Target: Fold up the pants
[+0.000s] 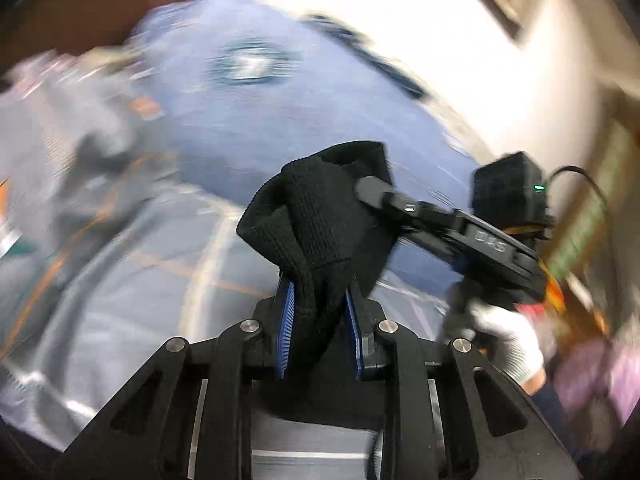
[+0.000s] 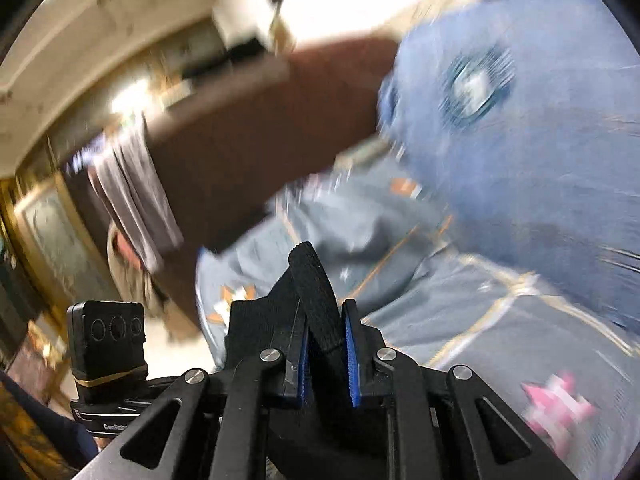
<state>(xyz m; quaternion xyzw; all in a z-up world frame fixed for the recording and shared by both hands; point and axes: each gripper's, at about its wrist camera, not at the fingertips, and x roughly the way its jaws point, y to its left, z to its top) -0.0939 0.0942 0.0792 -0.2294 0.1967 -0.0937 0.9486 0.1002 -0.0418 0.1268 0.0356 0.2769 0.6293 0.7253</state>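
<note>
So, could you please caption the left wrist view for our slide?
Left gripper clamps black knit pants above a blurred blue bedspread.

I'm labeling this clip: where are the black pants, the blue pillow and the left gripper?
black pants [image 1: 320, 216], left wrist view, bunched knit.
blue pillow [image 2: 540, 152], right wrist view, blue cover.
left gripper [image 1: 320, 300], left wrist view, between fingertips.

Both views are smeared by motion blur. A bed with a grey-blue patterned bedspread [image 1: 132, 264] fills the left wrist view from 6 to 9 o'clock, a blue pillow [image 1: 256, 120] above it toward 12. A dark brown headboard [image 2: 256, 136] crosses the right wrist view's middle, a blurred grey cloth [image 2: 136, 200] beside it at 9 o'clock. A cream wall [image 2: 80, 28] sits at 10 o'clock, bright light [image 1: 420, 40] washing out the left wrist view at 1 o'clock. Gilded framed panelling [image 2: 44, 240] stands at 8 o'clock.
</note>
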